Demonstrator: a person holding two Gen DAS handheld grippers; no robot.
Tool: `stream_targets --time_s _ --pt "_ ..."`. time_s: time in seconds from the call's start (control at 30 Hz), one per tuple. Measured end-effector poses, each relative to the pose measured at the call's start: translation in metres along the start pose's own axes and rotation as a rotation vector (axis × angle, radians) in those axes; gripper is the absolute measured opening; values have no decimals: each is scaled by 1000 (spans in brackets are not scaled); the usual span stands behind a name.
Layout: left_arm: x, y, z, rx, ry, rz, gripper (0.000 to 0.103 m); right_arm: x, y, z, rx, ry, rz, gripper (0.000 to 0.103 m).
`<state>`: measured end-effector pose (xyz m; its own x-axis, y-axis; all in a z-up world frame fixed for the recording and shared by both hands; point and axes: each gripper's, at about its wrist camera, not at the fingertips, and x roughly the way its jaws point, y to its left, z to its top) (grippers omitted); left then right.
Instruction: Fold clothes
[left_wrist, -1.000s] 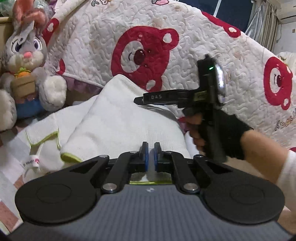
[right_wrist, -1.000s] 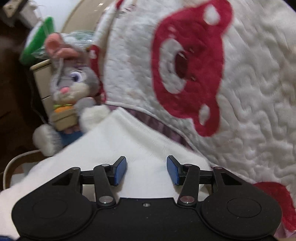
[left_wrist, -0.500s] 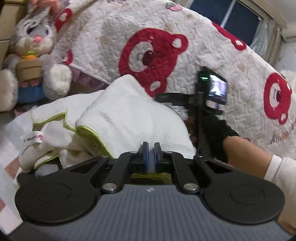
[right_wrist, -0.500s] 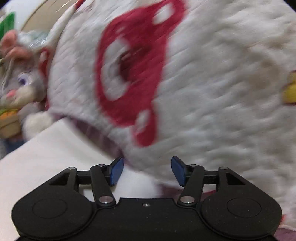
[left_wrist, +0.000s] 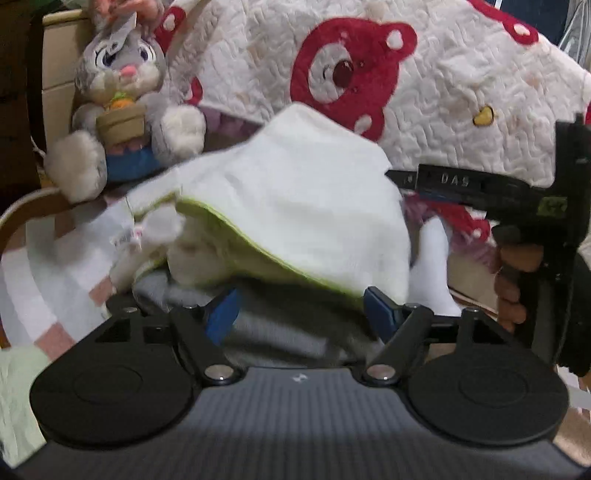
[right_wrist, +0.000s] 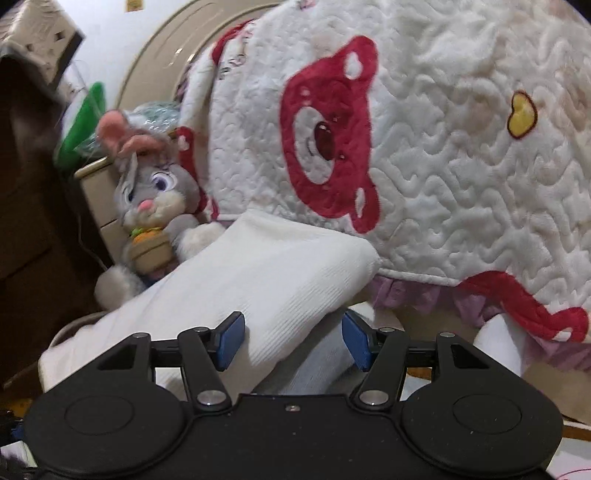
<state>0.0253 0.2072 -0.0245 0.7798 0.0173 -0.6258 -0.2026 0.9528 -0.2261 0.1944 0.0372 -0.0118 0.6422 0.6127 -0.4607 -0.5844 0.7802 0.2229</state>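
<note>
One garment (left_wrist: 295, 199), white with a lime-green hem, lies heaped at centre of the left view, its hem sagging just above the left gripper (left_wrist: 303, 314). That gripper's jaws are opening, the hem hanging over the gap, pads not pressing it. Right gripper (right_wrist: 293, 341): jaws apart, a fold of the white cloth lying across the gap, not pinched.

Step, as I judge it: release after a fold. Do it well: let the hem drop flat, back both tools out low without snagging, then smooth the top layer.

Counts: two grippers, one plush rabbit (left_wrist: 118, 92) at 10 o'clock, one bear-print quilt (left_wrist: 424, 92) at 12–2 o'clock, one gloved hand (left_wrist: 517, 280) at 3 o'clock.
</note>
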Motion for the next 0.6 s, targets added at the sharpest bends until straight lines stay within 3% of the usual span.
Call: stream_targets --time_s 0.2,0.3,0.43,0.5,0.6 --pt "-24 -16 -20 20 69 77 75 -48 2 -26 53 80 91 64" --pt "-46 -33 -20 21 79 101 86 -82 7 -42 56 85 109 68" --pt "-76 -59 -25 70 47 176 103 -112 13 -38 44 32 38 70" --pt "-85 -66 -26 90 60 189 103 -127 20 -30 16 44 14 70" --pt "-99 -71 -26 82 53 219 103 -153 37 -19 -126 92 7 71"
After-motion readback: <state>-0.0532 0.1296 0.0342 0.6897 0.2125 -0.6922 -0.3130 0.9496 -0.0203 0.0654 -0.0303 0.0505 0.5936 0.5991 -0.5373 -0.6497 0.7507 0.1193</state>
